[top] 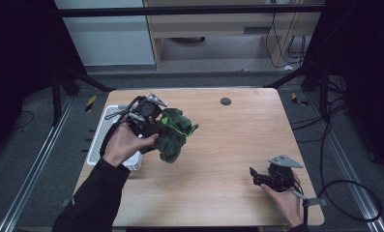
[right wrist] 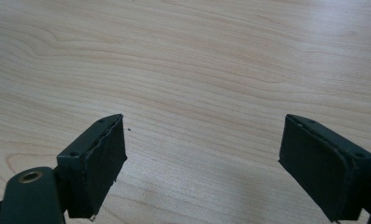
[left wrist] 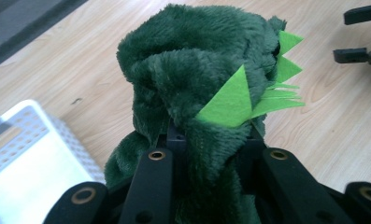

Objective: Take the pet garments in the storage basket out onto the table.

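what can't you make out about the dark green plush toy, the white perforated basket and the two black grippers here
- Dark green plush toy: left gripper view, crumpled, its face folded out of sight; high view, too small.
- Left gripper: pads buried in the plush.
- White perforated basket: high view, the hand covers its near end; contents unclear.
- Right gripper: open, body cut off by the bottom edge.

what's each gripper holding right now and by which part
The left gripper is clamped on a bunched fold of the green plush dinosaur toy, beside its felt spikes. The right gripper holds nothing.

A white perforated basket [top: 98, 140] sits at the wooden table's [top: 228, 159] left edge.
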